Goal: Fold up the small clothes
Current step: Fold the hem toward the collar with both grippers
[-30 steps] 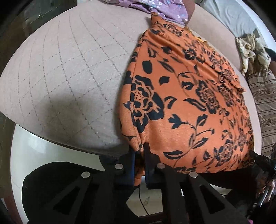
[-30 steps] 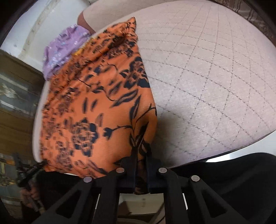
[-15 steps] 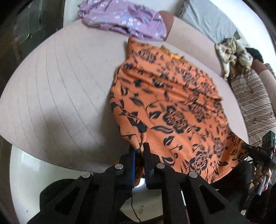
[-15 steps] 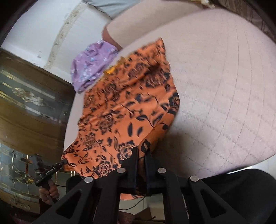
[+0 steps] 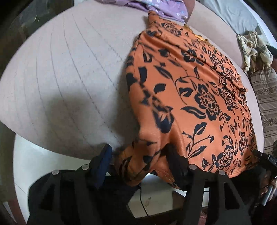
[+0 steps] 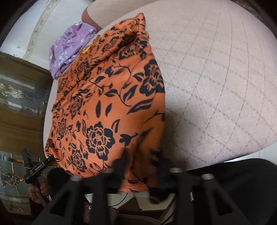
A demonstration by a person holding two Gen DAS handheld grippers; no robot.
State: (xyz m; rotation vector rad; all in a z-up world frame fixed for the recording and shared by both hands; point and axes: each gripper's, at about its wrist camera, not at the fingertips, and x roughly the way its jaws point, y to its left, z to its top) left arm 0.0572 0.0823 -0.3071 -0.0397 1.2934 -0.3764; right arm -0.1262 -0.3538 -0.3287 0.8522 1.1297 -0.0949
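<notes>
The bed, covered in a pale quilted spread, fills both views, and the orange cloth with its black flower print lies spread flat across it, its near hem hanging over the edge toward the person. A purple garment lies at the far end, touching or just behind the orange one, and a striped cushion sits off to one side. The left gripper has its jaws opening, one near corner of the cloth loose between them with the pads clear of it. The right gripper is opening too, the other near corner slack between its blurred fingers. This looks like the release after laying the cloth out. The next move likely calls for a fresh hold on one edge, then carrying it across for the first fold
</notes>
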